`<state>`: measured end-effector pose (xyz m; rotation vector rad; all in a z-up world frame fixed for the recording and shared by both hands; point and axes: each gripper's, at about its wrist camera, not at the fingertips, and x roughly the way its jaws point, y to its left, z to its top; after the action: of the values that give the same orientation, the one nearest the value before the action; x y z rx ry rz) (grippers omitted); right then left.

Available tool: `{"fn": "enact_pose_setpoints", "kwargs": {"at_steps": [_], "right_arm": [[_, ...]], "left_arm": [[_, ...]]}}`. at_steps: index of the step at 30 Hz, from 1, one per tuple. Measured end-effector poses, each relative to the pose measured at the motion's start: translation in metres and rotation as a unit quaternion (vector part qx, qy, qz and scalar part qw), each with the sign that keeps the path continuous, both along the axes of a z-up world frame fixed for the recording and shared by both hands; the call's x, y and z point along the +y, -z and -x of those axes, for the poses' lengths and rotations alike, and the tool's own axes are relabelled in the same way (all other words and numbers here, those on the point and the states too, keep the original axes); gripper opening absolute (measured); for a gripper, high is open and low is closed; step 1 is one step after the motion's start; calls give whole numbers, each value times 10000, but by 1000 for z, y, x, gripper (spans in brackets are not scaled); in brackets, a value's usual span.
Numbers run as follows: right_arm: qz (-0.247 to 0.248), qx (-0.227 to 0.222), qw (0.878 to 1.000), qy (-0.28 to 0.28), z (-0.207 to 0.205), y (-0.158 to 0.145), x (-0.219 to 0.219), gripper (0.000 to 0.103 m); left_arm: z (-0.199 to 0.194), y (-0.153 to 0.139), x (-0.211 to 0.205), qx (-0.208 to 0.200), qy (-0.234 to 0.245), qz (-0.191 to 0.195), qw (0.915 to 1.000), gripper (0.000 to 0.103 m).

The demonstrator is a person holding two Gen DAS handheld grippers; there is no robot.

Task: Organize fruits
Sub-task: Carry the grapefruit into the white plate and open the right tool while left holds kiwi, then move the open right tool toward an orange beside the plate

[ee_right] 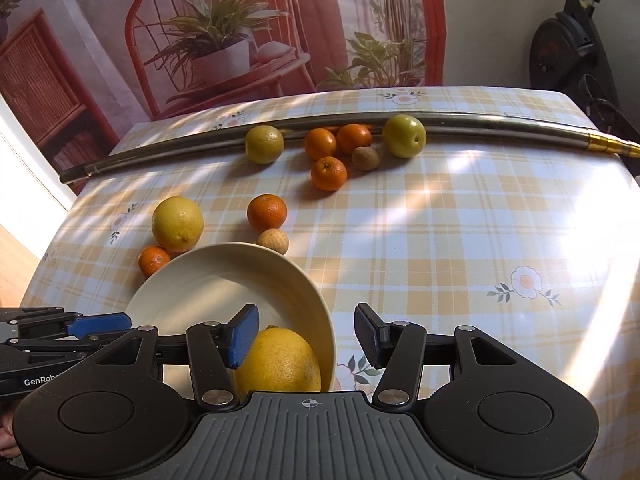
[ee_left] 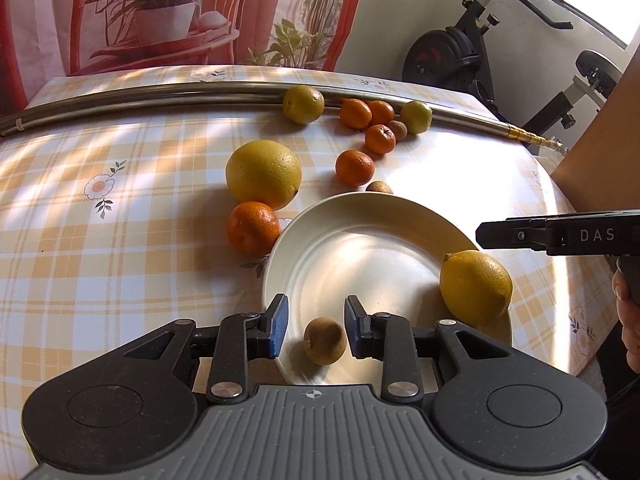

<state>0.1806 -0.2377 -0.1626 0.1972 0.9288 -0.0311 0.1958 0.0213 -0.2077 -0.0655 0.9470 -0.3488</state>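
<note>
Plate (ee_left: 320,216): holds lemon (ee_left: 475,286) and brown fruit (ee_left: 324,341).
Left gripper (ee_left: 316,326): jaws apart, nothing gripped, brown fruit between them.
Right gripper (ee_right: 306,336): jaws wide, holding nothing, above lemon.

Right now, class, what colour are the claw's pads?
Blue pads, clearest in the left wrist view.

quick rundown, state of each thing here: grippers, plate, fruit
left hand-held gripper: open, fingers either side of the small brown fruit, not gripping
right hand-held gripper: open, empty
plate: upright, holds two fruits
small brown fruit: resting in the plate
lemon: resting on the plate rim
large yellow citrus: on the table, outside the plate
</note>
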Motion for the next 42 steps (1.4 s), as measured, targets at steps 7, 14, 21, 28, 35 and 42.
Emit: {"fn": "enact_pose_setpoints", "kwargs": {"at_steps": [7,14,21,28,35,42], "right_arm": [[54,-237,9996,173,-4,-14,-16,50],[158,-481,9980,379,-11,-29,-32,50],[183,-617,9967,489,-18,-36,-42,50],[181,-573,9966,557,-25,-30,-47,50],[166,-541,9960,696,-41,-19,-56,50],[152,-503,9957,760,-51,-8,-66,50]], "left_arm": [[-10,-14,12,-145,-199,126,9996,36],[-26,-35,29,-417,-497,-108,9978,36],[-45,-52,40,-550,-724,-255,9955,36],[-71,-48,12,-249,-411,-155,9987,36],[-104,-26,-31,295,-356,-21,9989,36],[-130,-9,-60,821,-131,174,9964,36]]}}
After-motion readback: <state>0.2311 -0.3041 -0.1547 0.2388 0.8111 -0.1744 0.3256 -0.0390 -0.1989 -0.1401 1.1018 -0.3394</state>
